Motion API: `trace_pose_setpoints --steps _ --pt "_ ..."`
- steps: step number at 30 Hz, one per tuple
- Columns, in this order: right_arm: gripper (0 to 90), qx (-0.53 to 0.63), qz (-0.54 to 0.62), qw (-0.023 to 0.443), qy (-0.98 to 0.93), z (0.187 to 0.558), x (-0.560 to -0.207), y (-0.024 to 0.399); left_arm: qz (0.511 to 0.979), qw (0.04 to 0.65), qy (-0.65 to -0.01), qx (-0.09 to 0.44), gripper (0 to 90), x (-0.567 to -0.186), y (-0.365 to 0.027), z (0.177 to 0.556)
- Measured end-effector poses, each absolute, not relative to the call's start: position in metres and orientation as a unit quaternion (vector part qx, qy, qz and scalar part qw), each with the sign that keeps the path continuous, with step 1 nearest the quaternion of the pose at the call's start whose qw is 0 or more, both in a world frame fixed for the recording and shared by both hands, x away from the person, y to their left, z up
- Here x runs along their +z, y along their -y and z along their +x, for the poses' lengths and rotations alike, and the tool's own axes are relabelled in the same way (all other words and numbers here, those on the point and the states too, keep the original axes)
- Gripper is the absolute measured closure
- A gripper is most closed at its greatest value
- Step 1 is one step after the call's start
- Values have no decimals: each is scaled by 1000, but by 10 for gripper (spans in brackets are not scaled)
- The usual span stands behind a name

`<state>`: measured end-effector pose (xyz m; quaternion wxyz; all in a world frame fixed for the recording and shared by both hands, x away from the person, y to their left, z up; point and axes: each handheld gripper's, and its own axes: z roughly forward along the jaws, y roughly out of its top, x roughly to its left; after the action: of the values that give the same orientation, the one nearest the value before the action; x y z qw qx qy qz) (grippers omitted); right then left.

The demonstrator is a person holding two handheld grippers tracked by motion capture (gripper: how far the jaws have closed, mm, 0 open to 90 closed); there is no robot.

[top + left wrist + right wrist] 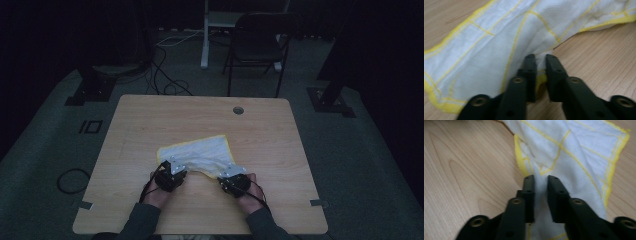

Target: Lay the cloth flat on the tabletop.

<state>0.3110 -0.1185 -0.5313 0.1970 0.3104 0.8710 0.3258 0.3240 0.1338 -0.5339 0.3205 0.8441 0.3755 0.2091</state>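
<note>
A white cloth [200, 153] with yellow lines lies rumpled near the middle of the worktop [150, 115]. At the cloth's near edge, the left gripper [541, 65] pinches a yellow-hemmed fold between its fingers [530, 72]. Just along that edge, the right gripper [541, 185] has its fingers [556, 195] closed on white fabric.

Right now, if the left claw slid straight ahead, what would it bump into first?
Just more of the white cloth it already pinches. The left claw points into the cloth's bunched folds, so those come first, though how high they rise is hard to judge.
</note>
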Motion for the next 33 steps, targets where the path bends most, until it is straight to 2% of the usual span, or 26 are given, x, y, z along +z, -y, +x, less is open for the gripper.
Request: trace_pose_setpoints --steps 3,11,19,27,31,33 --pt "829 335 309 205 -866 310 -526 122 844 333 -365 211 860 -524 -136 321" --pt "833 358 318 221 -850 313 -508 138 820 377 -369 221 866 -494 -153 323" --pt "832 368 330 223 -840 315 -500 154 809 386 -382 224 867 -483 -167 326" --pt "821 356 325 214 -850 312 -505 158 828 360 -376 208 862 -495 -160 332" --pt "776 350 319 206 -856 311 -510 159 840 337 -377 197 849 -510 -155 334" --pt "710 356 321 207 -853 311 -508 161 848 322 -375 192 823 -519 -153 334"
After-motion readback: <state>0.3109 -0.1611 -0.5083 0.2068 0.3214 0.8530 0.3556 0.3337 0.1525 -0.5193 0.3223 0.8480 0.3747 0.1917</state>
